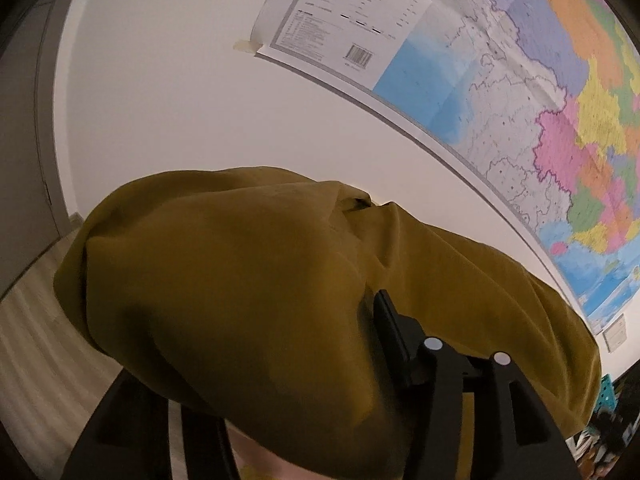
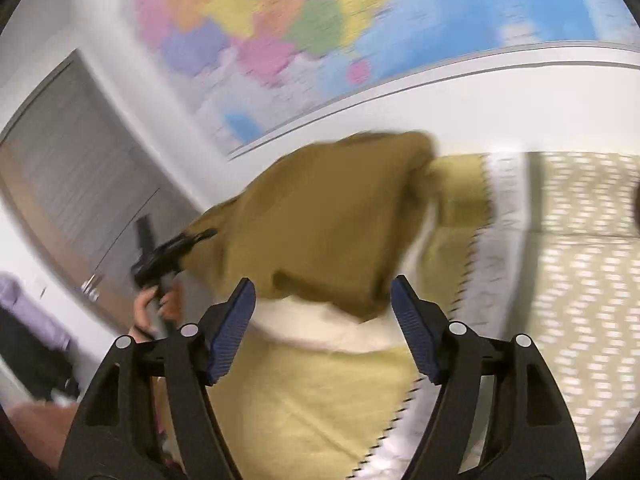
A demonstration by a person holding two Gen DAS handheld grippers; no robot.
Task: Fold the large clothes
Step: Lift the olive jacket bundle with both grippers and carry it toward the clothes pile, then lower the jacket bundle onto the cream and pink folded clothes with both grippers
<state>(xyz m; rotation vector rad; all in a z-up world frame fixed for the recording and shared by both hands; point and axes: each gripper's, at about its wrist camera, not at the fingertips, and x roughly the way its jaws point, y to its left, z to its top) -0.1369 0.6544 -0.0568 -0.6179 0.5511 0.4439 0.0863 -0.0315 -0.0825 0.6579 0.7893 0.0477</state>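
One large mustard-brown garment (image 2: pixel 320 216) fills the middle of the right wrist view, bunched and hanging above a pale yellow blanket (image 2: pixel 320 400) spread on the bed (image 2: pixel 580 260) in the lower half of the frame. In the left wrist view the same garment (image 1: pixel 248 300) covers the lower centre and drapes over the left claw (image 1: pixel 400 344), so that only one dark finger and its hinge pins are seen at lower right. Whether cloth is pinched there cannot be told, since the second finger is buried under the fabric.

The right claw (image 2: pixel 323 328) is seen at the bottom centre with its blue-padded jaws standing wide apart; nothing is gripped, though a lower corner of the garment hangs between and beyond the pads. From that, a release of this side is judged likely, the cloth being let down toward the bed so that a fold can be laid.

At the left middle of the right wrist view, the left claw's handle is held by a hand (image 2: pixel 154 304), with the garment's far edge meeting it, which suggests the cloth is borne from that end. A coloured wall map (image 1: pixel 540 100) occupies the upper right behind, and a grey door (image 2: pixel 80 168) is seen at the left.
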